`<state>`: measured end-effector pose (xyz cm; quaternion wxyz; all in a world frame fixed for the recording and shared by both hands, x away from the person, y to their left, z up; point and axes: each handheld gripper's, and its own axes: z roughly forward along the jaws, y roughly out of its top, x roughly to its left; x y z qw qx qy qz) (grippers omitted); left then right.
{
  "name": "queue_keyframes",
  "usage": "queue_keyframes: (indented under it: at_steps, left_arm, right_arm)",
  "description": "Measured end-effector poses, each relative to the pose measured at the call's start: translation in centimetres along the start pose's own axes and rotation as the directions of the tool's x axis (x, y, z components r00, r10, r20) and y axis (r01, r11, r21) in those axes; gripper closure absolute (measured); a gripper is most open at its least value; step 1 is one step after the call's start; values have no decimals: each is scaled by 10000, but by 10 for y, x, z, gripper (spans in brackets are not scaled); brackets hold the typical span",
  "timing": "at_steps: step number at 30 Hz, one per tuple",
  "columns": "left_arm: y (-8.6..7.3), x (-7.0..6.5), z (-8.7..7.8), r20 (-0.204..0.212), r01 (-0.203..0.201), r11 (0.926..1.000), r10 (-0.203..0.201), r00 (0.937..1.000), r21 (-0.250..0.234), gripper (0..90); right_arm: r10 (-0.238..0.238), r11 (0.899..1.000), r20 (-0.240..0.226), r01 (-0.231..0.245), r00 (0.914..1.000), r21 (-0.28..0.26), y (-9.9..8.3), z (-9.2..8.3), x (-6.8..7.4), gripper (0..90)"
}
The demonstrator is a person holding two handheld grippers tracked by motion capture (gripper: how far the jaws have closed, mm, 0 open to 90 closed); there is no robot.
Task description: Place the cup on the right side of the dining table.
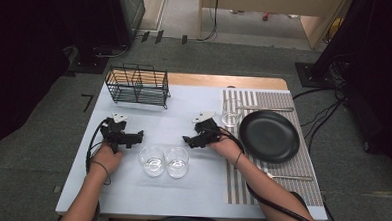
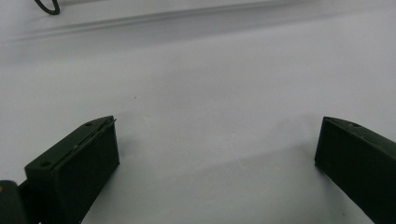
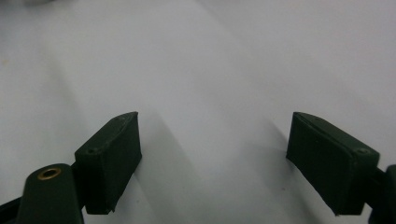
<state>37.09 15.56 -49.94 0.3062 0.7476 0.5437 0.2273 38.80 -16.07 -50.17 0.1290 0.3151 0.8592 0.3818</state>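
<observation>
The high view looks forward and down over the whole table (image 1: 134, 113); each gripper view sits low, close above that same pale tabletop, which spreads between and beyond its parted jaws

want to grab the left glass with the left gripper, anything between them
Nothing visible. The left gripper, jaws open, sits just up-left of the left glass, with bare table between them. The second glass stands on its far side.
</observation>
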Motion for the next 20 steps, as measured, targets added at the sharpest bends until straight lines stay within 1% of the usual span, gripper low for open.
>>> queue_keyframes:
  at_steps: [7, 10, 20]
  left_arm:
    - [0, 0, 0, -2, 0, 10000, 0, 10000, 2, 0]
    - [0, 0, 0, -1, 4, 10000, -4, 10000, -1, 0]
    - [0, 0, 0, -4, 4, 10000, -4, 10000, -5, 0]
  right_arm:
    - [9, 10000, 42, -9, 10000, 7, 0, 0, 1, 170]
    - [19, 10000, 172, -19, 9999, 44, 0, 1, 0, 139]
    - [66, 10000, 147, -67, 9999, 60, 0, 1, 0, 138]
